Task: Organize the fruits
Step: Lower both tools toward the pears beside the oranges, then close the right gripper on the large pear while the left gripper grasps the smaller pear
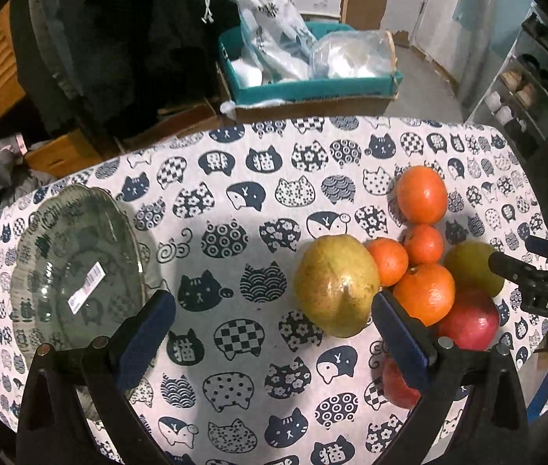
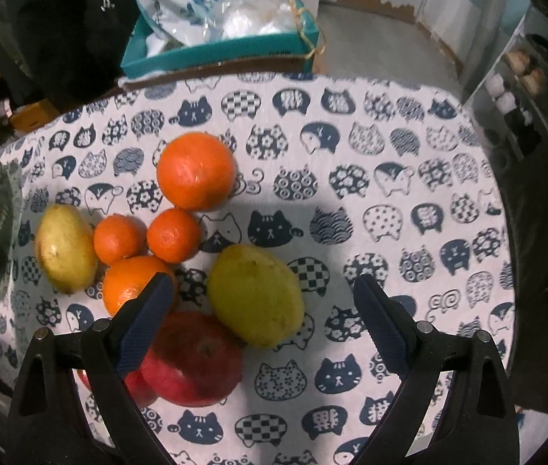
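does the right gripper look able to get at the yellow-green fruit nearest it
Probably yes. The right gripper is open, and the yellow-green fruit lies just ahead between its fingers with bare tablecloth on one side, though the red apple touches its other side.

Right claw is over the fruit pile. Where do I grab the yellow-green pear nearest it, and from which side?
Grip the yellow-green pear across its widest middle, coming straight down from above with the right claw, which is open wide. The pear lies on its side. Its right flank faces bare tablecloth, so one finger has room there; the other must slip between the pear and the red apple against it.
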`<state>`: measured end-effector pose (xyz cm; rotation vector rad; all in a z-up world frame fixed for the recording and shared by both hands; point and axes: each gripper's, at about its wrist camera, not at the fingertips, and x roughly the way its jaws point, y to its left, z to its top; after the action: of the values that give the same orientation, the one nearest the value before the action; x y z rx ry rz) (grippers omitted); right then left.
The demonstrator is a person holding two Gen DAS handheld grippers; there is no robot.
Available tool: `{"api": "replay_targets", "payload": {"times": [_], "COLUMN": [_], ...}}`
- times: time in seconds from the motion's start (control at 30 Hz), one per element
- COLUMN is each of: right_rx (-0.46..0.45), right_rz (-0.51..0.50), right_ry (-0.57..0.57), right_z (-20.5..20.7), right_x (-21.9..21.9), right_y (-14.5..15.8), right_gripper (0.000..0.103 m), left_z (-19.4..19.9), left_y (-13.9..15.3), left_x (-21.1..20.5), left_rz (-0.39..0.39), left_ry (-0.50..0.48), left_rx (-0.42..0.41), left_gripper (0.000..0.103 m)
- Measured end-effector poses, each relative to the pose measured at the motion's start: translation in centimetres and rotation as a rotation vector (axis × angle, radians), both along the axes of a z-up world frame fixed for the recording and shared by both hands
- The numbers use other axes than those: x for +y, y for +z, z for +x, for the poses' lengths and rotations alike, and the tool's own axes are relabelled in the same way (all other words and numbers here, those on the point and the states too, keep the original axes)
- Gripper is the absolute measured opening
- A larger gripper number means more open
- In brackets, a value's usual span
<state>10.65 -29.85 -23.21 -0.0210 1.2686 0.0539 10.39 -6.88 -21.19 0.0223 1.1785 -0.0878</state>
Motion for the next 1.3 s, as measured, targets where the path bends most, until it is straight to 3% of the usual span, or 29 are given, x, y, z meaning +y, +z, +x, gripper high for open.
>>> {"api": "replay_targets", "payload": {"times": [0.5, 0.7, 1.0, 1.3], "right_rx": [0.138, 0.174, 0.11, 0.065], "right_rz": [0.035, 0.121, 0.095, 0.037], "right_ry": [-0.048, -0.058, -0.06, -0.042], "right_z": [1.4, 1.6, 2.1, 3.7], "right_x": [-0.7, -0.7, -0.1, 0.4], "right_y": [-4.5, -5.6, -5.3, -5.2], "right_gripper": [0.092, 0.071, 0.07, 0.07], "left_z": [1.5, 2.0, 2.8, 3.2], "left_y": [-3.3, -4.7, -6.3, -7.3], "left_x": [-1.5, -2.4, -2.4, -3.0], "left_rz": [-0.025, -0.035, -0.113, -0.2], "left_ry": [-0.026, -0.046, -0.044, -0.077], "left_rx": [0.075, 0.108, 0.146, 0.194], "left_gripper": [0.102, 0.102, 0.1, 0.08]}}
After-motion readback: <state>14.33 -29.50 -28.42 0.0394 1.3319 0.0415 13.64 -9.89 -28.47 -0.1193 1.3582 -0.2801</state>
